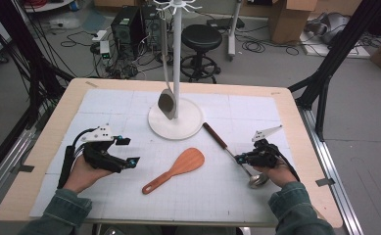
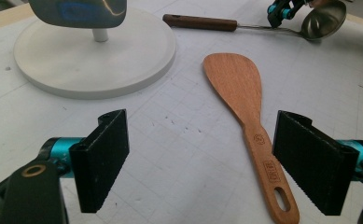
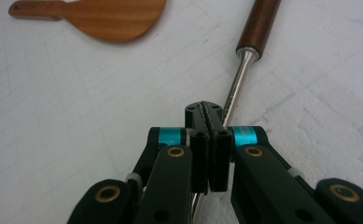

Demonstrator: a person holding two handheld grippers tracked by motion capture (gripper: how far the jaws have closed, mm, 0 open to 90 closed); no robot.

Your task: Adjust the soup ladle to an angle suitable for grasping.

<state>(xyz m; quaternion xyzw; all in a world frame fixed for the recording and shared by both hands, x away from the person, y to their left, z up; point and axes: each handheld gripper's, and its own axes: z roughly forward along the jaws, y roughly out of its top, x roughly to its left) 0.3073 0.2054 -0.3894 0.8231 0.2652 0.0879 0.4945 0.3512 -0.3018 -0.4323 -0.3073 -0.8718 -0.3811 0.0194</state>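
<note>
A wooden spatula [image 1: 176, 169] lies flat in the middle of the white mat, handle toward the near left. My left gripper [image 1: 129, 151] rests open at the left; in the left gripper view the spatula [image 2: 240, 84] lies ahead, its handle just inside the right pad, untouched. A steel ladle [image 1: 227, 147] with a dark wooden handle lies at the right. My right gripper [image 1: 241, 157] sits over its shaft. In the right gripper view the pads [image 3: 202, 135] are pressed together, and the ladle's shaft [image 3: 237, 84] runs past them on the right and under the gripper.
A white utensil stand [image 1: 177, 58] on a round base [image 1: 190, 122] rises at the back centre, with a grey turner [image 1: 167, 104] hanging from a hook. Beyond the table stand a black stool [image 1: 201, 36], computer cases and cables.
</note>
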